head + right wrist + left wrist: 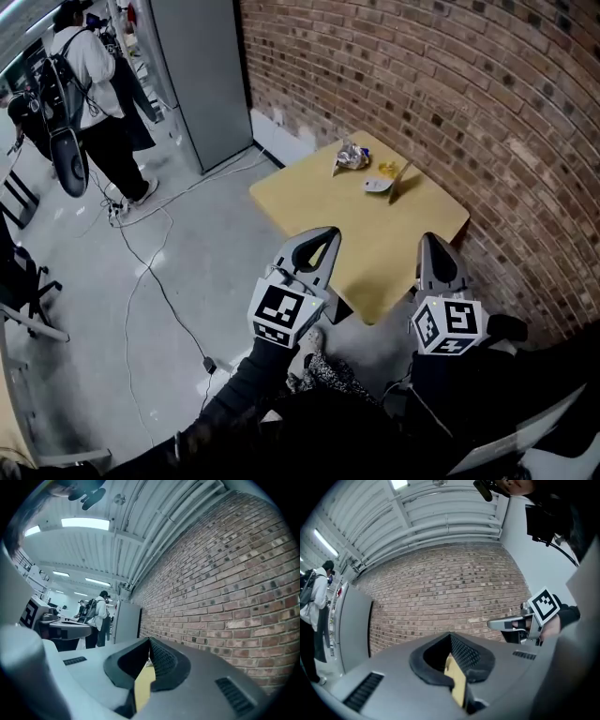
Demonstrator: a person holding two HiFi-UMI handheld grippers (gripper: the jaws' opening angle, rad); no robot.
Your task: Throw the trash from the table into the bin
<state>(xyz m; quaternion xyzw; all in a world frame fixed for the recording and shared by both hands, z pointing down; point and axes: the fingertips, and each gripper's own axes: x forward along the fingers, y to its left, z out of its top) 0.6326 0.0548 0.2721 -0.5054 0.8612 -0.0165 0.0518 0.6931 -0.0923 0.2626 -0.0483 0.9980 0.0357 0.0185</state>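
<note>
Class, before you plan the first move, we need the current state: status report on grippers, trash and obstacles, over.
Left gripper shut, empty; right gripper shut, empty. Trash on table, untouched. No bin in view.

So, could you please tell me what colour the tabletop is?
Light yellowish wood tone; the table shows best in the head view.

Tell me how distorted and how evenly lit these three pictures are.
Head view: fisheye bows the brick wall; light is even, and the table is sharp. Left gripper view: black vignetted corners, ceiling light blown out, brick courses arched. Right gripper view: strong barrel curve on the bricks, and a glaring ceiling panel.
</note>
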